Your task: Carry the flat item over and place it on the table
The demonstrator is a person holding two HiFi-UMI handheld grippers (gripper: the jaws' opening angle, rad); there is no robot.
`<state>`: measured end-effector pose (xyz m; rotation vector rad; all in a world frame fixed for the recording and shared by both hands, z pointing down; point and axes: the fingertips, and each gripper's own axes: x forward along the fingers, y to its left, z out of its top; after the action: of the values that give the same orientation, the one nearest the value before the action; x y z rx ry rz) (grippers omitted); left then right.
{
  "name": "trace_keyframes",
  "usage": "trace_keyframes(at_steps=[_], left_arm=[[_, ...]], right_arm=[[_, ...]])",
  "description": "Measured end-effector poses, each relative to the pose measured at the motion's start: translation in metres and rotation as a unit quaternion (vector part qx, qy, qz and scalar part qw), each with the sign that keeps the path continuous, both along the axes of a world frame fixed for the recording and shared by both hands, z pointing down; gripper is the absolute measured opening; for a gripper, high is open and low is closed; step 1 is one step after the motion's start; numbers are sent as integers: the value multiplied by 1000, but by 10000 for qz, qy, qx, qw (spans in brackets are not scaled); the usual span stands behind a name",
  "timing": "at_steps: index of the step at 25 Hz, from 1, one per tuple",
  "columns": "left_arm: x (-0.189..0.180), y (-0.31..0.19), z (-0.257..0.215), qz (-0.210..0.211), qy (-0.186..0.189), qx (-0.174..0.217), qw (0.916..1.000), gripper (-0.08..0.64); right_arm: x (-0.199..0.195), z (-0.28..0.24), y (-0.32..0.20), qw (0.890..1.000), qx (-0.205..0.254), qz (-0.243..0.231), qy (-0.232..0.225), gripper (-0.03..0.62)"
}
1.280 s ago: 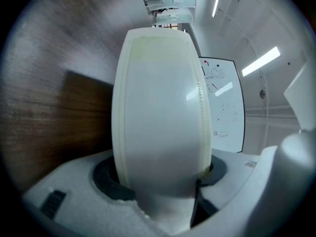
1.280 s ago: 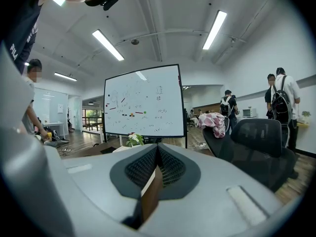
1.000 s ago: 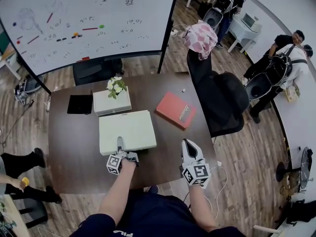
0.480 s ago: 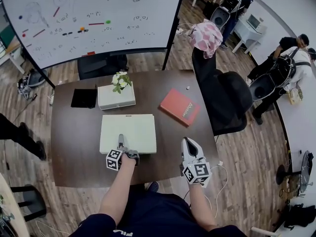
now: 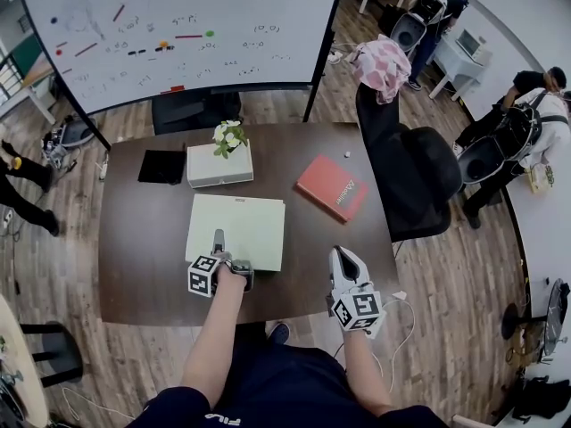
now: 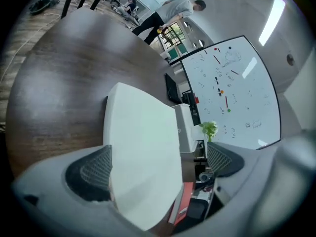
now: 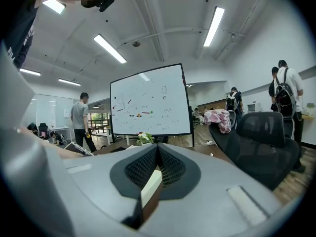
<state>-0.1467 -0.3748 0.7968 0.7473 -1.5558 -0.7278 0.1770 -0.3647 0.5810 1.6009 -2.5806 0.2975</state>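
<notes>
The flat white item (image 5: 236,230) lies on the dark brown table (image 5: 134,239), in front of me and slightly askew. My left gripper (image 5: 222,244) reaches over its near edge. In the left gripper view the item (image 6: 143,152) runs between the two pads, and my left gripper (image 6: 158,169) has its jaws opening wide, no longer pressing on it. My right gripper (image 5: 343,257) hovers over the table's near right edge with its fingers together. In the right gripper view my right gripper (image 7: 157,156) is shut and holds nothing.
A red book (image 5: 332,187) lies right of the item. Behind it stand a white box with flowers (image 5: 219,163) and a black pad (image 5: 162,166). A black office chair (image 5: 410,181) is at the table's right, a whiteboard (image 5: 178,25) beyond, people at the far right.
The white item has settled onto the table, turned slightly, with the left gripper still at its near edge. The right gripper has barely moved. A person's legs at the left have moved away.
</notes>
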Motion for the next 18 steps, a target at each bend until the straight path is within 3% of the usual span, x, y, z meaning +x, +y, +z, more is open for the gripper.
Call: trace_keyframes(at_steps=[5, 8, 12, 15, 18], left_arm=[[14, -22, -55, 114, 147, 824, 9964, 591], [22, -43, -92, 256, 109, 1601, 9867, 588], [28, -62, -140, 413, 80, 2803, 9590, 568], [28, -66, -168, 515, 28, 3567, 9328, 555], [27, -66, -182, 541, 49, 3935, 9177, 551]], right_arm=[[6, -6, 7, 10000, 73, 25, -9, 2], [9, -10, 8, 9999, 125, 37, -19, 2], [8, -12, 7, 9999, 158, 27, -23, 2], [5, -16, 7, 9998, 210, -1, -32, 2], [3, -19, 6, 9997, 249, -19, -21, 2]])
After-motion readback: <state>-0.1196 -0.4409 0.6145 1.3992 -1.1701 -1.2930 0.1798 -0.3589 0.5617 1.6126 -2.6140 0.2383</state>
